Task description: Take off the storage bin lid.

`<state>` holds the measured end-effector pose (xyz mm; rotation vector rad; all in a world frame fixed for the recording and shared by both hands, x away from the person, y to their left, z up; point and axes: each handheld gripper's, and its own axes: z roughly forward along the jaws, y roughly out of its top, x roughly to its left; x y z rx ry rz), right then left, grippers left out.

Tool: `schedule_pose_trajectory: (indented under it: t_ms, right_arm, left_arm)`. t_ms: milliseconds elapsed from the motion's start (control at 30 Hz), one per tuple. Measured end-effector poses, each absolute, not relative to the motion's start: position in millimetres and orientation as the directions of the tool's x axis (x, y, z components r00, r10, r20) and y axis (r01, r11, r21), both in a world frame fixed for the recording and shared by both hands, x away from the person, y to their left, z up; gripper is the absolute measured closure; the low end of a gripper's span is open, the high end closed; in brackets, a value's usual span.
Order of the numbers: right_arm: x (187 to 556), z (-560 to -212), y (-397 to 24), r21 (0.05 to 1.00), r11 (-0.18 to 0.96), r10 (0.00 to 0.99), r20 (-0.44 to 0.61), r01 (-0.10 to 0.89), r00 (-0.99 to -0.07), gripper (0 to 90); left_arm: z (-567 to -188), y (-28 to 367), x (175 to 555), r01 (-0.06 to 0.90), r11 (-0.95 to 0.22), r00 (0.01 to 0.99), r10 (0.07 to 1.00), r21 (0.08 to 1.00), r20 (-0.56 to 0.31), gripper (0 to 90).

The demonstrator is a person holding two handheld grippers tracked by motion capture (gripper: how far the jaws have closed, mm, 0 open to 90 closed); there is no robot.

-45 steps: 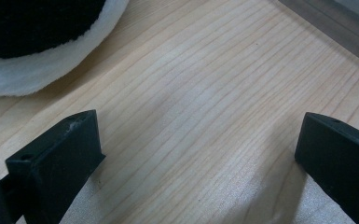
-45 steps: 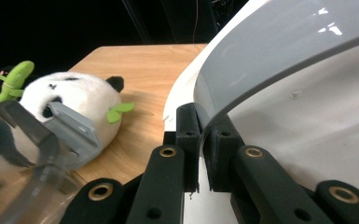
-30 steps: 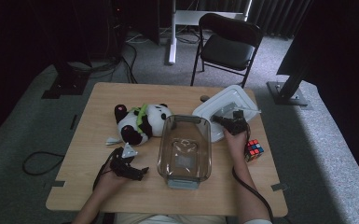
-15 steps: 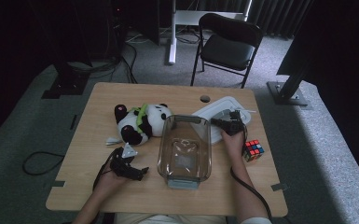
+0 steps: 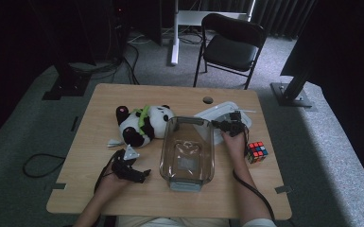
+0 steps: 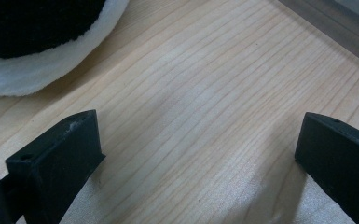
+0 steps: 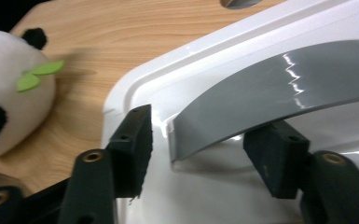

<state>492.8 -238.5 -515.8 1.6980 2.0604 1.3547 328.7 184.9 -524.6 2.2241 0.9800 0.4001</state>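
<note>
Wooden table (image 5: 99, 189) is carrying a white lid (image 7: 270, 56); right gripper (image 7: 198, 154), jaws just opening, is straddling its grey handle (image 7: 279, 88) ungripped. Lid probably light, stiff, slippery; handle is the likely hold.

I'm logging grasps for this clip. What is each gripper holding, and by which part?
Nothing. The right gripper has just been opening, jaws astride the white lid's grey handle without pressing; the left gripper is open.

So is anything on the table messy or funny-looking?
A bit. The panda lies tipped on its side, and the white lid sits off the clear box, leaning on its far corner. The right tool, jaws just opened, rests on the lid.
</note>
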Motion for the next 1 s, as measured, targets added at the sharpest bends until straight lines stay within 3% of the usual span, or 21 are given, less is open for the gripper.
schedule_pose_trajectory:
  t_ms: [167, 533, 667, 733, 1000]
  right_arm:
    - [491.8, -513.6, -238.8, 0.695, -0.055, 0.857, 0.401, 0.717, -0.323, 33.4]
    - [482.1, -500.6, -234.0, 0.712, -0.016, 0.898, 0.32, 0.702, -0.304, 28.7]
    - [478.3, -495.0, -233.6, 0.717, -0.001, 0.902, 0.301, 0.697, -0.309, 26.1]
    - [476.2, -494.0, -232.9, 0.715, 0.02, 0.901, 0.291, 0.699, -0.323, 18.6]
    - [465.4, -484.5, -230.5, 0.751, 0.044, 0.906, 0.248, 0.659, -0.343, 13.9]
  left_arm:
    - [-524.6, 185.0, 328.7, 0.537, -0.497, 0.672, 0.741, 0.681, 0.011, 1.0]
    - [-524.6, 185.0, 328.6, 0.537, -0.497, 0.672, 0.741, 0.682, 0.012, 1.0]
    - [-524.6, 185.0, 328.7, 0.536, -0.498, 0.672, 0.74, 0.682, 0.013, 1.0]
    - [-524.5, 185.1, 328.8, 0.536, -0.499, 0.672, 0.74, 0.681, 0.013, 1.0]
    - [-524.5, 185.0, 328.7, 0.536, -0.499, 0.672, 0.74, 0.681, 0.013, 1.0]
